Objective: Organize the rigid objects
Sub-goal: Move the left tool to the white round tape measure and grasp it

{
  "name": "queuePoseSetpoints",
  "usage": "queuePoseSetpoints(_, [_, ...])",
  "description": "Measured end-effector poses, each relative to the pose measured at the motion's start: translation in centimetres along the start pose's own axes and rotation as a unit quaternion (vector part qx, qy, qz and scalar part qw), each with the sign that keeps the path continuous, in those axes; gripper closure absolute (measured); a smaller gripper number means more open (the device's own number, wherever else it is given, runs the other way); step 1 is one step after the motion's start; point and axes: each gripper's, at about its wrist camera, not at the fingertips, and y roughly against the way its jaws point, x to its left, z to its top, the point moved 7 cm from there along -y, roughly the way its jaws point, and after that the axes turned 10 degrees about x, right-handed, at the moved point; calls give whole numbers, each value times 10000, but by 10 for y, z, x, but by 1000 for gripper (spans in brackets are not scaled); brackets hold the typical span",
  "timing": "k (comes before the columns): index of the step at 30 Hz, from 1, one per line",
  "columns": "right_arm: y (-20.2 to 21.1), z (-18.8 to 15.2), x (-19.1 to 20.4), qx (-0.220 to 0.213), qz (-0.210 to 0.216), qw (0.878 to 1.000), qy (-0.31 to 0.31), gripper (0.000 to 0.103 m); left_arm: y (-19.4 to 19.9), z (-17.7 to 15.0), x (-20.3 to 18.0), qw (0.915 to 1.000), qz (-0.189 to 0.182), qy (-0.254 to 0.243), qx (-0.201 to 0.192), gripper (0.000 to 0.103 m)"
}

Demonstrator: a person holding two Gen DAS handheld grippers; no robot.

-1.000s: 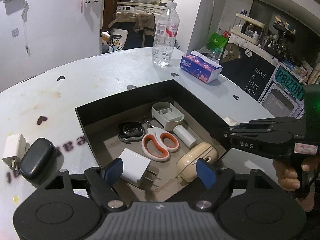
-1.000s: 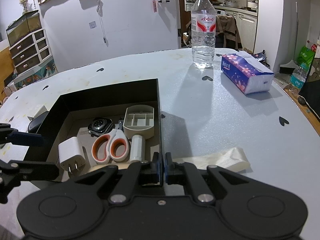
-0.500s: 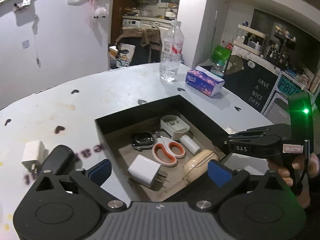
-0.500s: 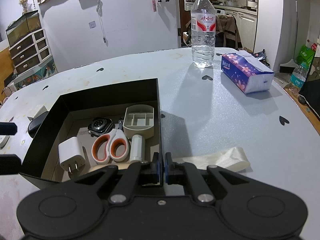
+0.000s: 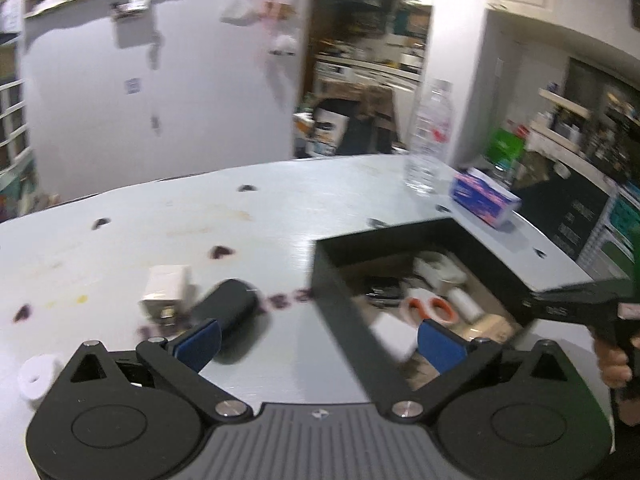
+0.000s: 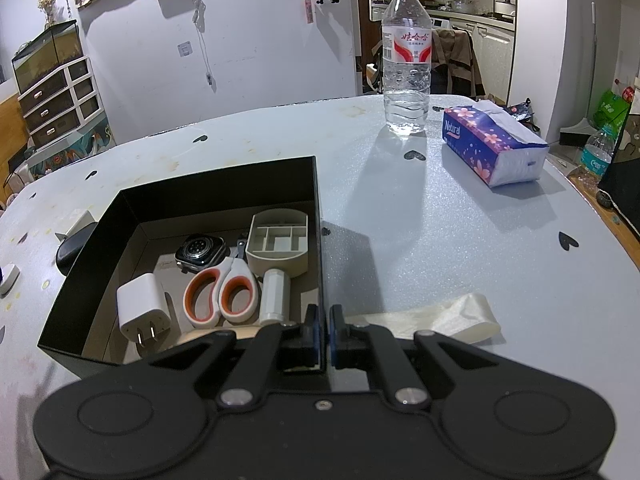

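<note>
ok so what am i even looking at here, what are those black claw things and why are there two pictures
There is no robot here. A person holds a hand-held two-finger gripper in each hand, and each gripper carries a wide-angle camera that looks forward along its fingers. That gives two pictures of one table.

The blurry picture is from the left gripper. Its blue-padded jaws stand wide open with nothing between them. Ahead of it, on the table, lie a black case, a white plug and a small white ring.

The sharp picture is from the right gripper. Its jaws are shut on the wall of the black box, as if steadying it.

Inside the box are a charger, scissors, a watch, a grey tray and a white cylinder. A water bottle, a tissue pack and a ribbon lie outside.
</note>
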Motion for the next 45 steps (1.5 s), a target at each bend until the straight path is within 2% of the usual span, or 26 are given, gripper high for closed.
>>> queuePoseSetpoints(4, [0,0,0,3,-1,10000,-3,98,9,-2,34,9984,380,389,-143,0])
queuePoseSetpoints(8, [-1,0,-1,11,-10,10000,-9,98,20,-7,69,9933,853,699,-343,0])
queuePoseSetpoints(16, [-1,0,0,18,-20,10000,-23,98,22,-36,134,9752,1656,1408,-410,0])
queuePoseSetpoints(19, [-2,0,0,25,-30,10000,-8,97,21,-47,152,9689,1856,1541,-557,0])
queuePoseSetpoints(27, [-1,1,1,31,-36,10000,-15,97,1,-61,200,9539,2219,1968,-453,2])
queuePoseSetpoints(28, [-1,1,1,33,-42,10000,-11,97,0,-61,204,9526,2271,1966,-490,3])
queuePoseSetpoints(31, [-1,1,1,40,-42,10000,-14,97,-9,-62,215,9492,2406,1982,-428,15])
queuePoseSetpoints(32, [-1,1,1,40,-42,10000,-17,97,-12,-63,218,9493,2383,2018,-359,22])
queuePoseSetpoints(39, [-2,1,1,51,-54,10000,-7,97,-23,-67,223,9494,2416,1999,-199,48])
queuePoseSetpoints(45, [-3,0,1,62,-46,10000,-6,97,-20,-68,226,9474,2438,2064,-220,48])
